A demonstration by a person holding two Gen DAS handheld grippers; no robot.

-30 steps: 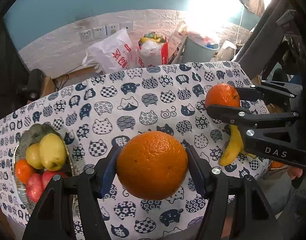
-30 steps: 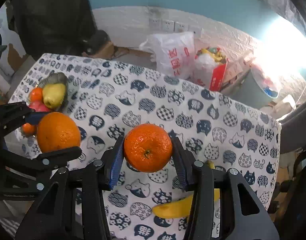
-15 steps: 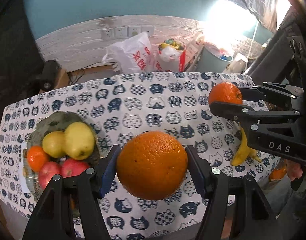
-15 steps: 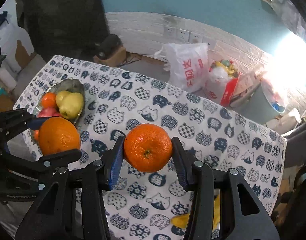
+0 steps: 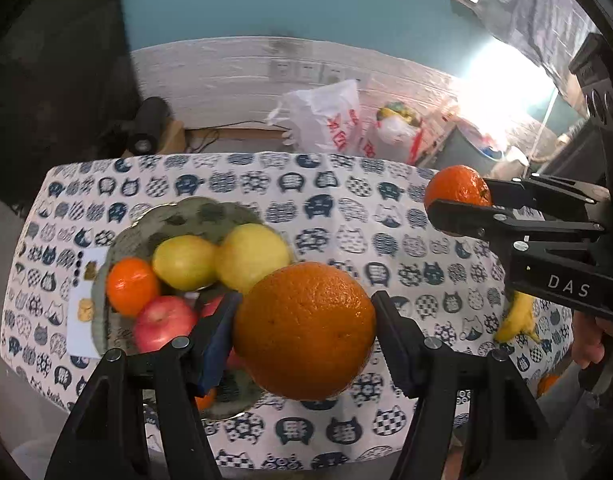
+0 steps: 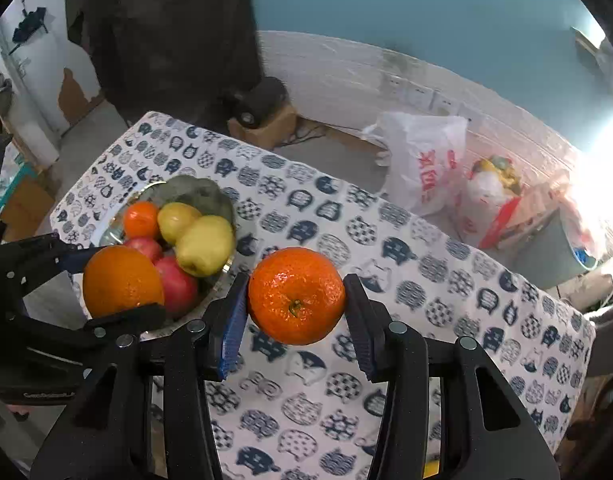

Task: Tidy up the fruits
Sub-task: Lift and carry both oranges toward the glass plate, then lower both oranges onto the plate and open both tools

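Left claw (image 5: pixel 304 332) is gripping a large orange (image 5: pixel 304 330) between its two padded fingers (image 5: pixel 216 344); the fruit is sitting squarely in the gap, its pebbled rind pressing against both pads, and is hanging above the near right edge of the bowl (image 5: pixel 202 216). In the right wrist view the same claw (image 6: pixel 122 280) is appearing at lower left, holding that orange (image 6: pixel 122 280) over the bowl's (image 6: pixel 198 196) near rim.

Right claw (image 6: pixel 296 296) is clamping a smaller, glossier mandarin (image 6: pixel 296 296), its green stem scar facing the camera, blue ribbed pads (image 6: pixel 232 320) bearing on either side. It is hovering over the bare middle of the surface (image 6: pixel 426 280), just to the right of the bowl. From the left wrist view this claw (image 5: pixel 458 194) is reaching in from the right with the mandarin (image 5: pixel 458 190) at its tip.

The bowl is shallow, rounded and dull grey-green, and is holding two smooth yellow-green pears (image 5: pixel 218 258), a small orange fruit (image 5: pixel 132 286) and red apples (image 5: pixel 164 328). A curved yellow banana (image 5: pixel 516 318) is lying on the surface near its right edge, partly hidden behind the right claw's body.

The surface is wearing a white cloth (image 5: pixel 346 208) printed with navy cat heads. Beyond it, a white plastic bag (image 5: pixel 326 120) with red lettering is slumping against a pale brick-textured wall (image 5: pixel 226 76).
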